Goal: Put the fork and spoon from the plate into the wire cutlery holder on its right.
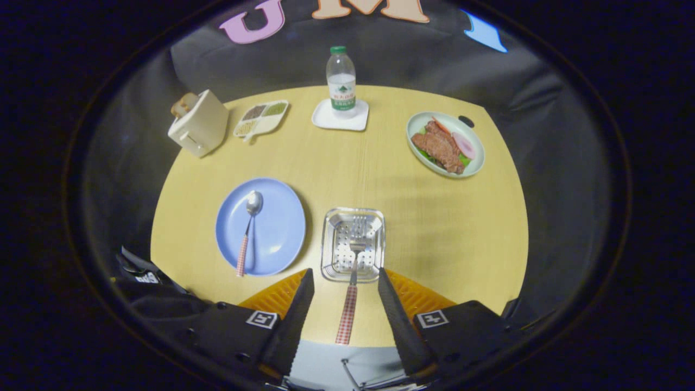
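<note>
A metal wire cutlery holder [328, 245] stands on the yellow table just ahead of my fingers. The fork [347, 309] lies with its tines inside the holder, and its red-checked handle sticks out over the near rim and runs back between my two fingers. My gripper [346, 271] is open, its fingers well apart on either side of the handle and not touching it. To the left of the holder sits a blue plate [279, 222]. On it lies the spoon [247, 233], bowl pointing away and checked handle hanging over the near rim.
At the far side of the table stand a cream toaster [198, 124], a divided seasoning dish [260, 118], and a water bottle [341, 81] on a white coaster [326, 119]. A plate of meat and vegetables [445, 144] is at the far right.
</note>
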Demonstrator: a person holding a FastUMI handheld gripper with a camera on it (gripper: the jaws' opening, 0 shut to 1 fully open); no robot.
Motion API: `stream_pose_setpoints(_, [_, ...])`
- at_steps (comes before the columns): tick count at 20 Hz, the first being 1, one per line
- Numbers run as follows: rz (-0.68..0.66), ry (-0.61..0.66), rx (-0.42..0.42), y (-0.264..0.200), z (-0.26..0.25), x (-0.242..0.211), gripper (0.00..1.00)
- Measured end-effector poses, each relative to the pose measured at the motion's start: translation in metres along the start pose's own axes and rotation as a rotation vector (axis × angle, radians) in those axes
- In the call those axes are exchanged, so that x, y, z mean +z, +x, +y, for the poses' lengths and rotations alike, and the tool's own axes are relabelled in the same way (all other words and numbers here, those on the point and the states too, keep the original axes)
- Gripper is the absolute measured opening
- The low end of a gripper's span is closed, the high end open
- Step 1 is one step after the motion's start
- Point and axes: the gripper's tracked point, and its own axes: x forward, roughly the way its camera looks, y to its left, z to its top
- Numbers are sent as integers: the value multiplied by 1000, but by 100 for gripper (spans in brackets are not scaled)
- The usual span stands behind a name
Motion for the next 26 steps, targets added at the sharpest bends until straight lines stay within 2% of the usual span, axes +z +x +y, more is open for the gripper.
stream_pose_setpoints(1, [-32,11,1,-2,-1,6,78])
stream_pose_setpoints(6, [-325,21,63,-29,27,56,100])
stream_pose_setpoints(10, [-533,6,30,-56,48,80,100])
stream_pose_setpoints(14, [-654,60,30,-72,80,77,100])
stream_pose_setpoints(17, [-698,87,43,-66,104,63,100])
stream_pose_setpoints(21, [-710,82,43,-37,132,41,100])
stream_pose_setpoints(26, [-645,70,59,12,155,9,100])
